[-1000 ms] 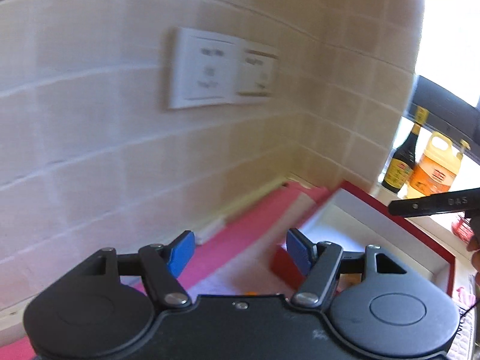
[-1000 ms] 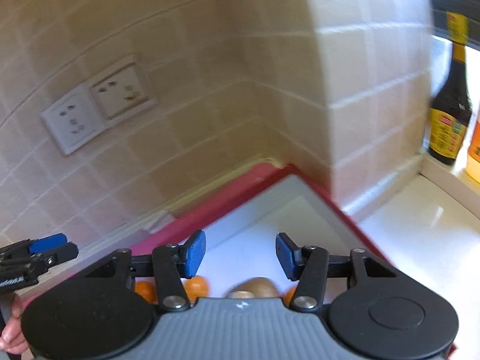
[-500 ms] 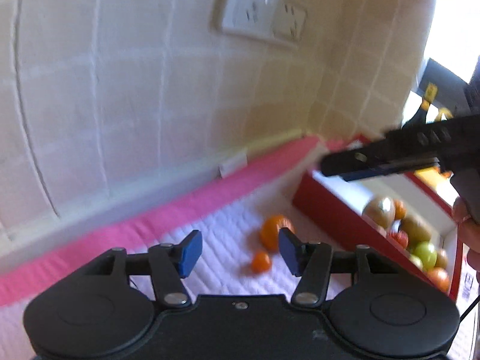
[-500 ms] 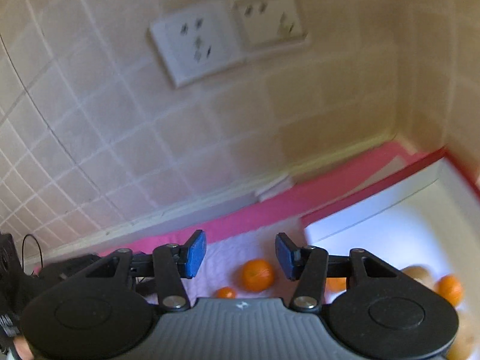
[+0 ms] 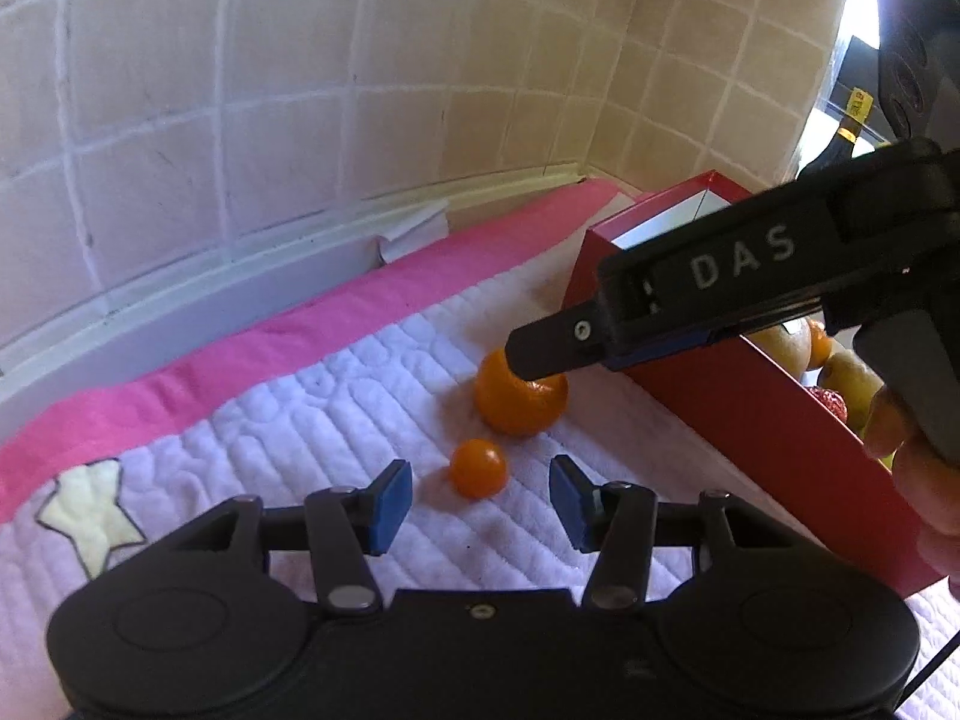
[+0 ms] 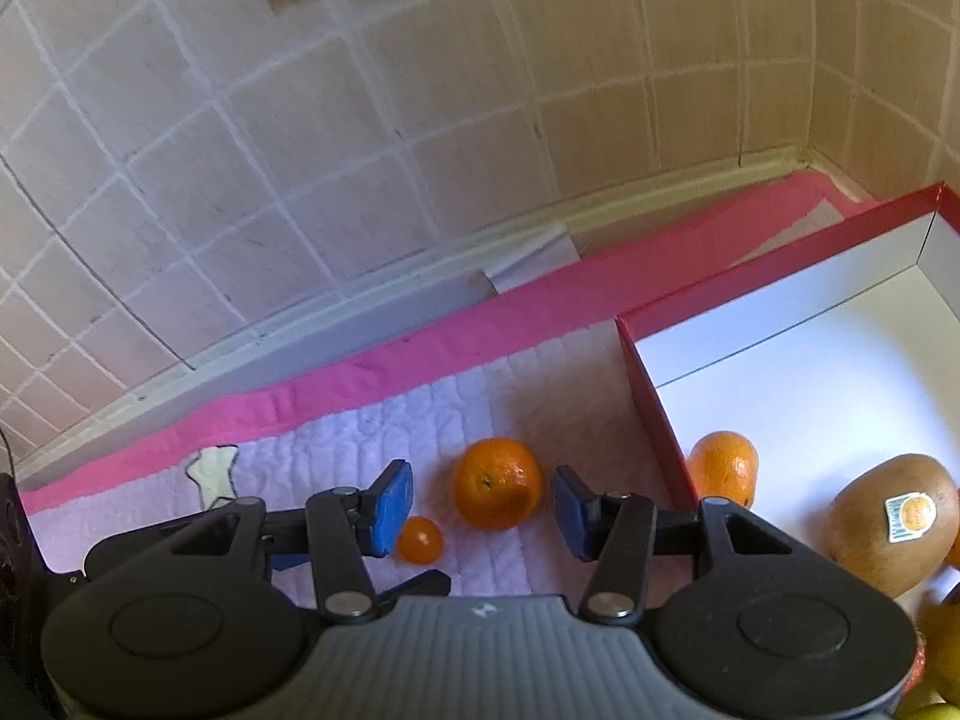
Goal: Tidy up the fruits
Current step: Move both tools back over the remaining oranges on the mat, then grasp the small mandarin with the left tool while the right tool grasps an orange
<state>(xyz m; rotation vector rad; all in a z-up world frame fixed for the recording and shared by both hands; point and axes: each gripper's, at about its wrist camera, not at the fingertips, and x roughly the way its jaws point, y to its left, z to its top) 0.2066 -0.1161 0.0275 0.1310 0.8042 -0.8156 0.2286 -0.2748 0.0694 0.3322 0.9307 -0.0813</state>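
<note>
While kiwi [image 6: 888, 525] shows rightward only, tools gaping

Counts, both views combined. Two hand-held grippers: left hand-held gripper [image 5: 480, 501], right hand-held gripper [image 6: 482, 501], two blue pads each. Loose fruit on the quilted mat [image 5: 312, 420]: one mandarin [image 6: 497, 483], one small orange tomato-like fruit [image 6: 420, 540], so two pieces outside. One red box [image 6: 654, 396]. Inside it, countable: one mandarin in box [image 6: 723, 468], one brown stickered fruit [image 6: 888, 525], one red strawberry-like piece [image 5: 831, 402]; yellow and green fruit at the edge are cut off, count unclear. One star patch [image 5: 90, 516] on mat, one bottle [image 5: 849, 120] partly visible.
</note>
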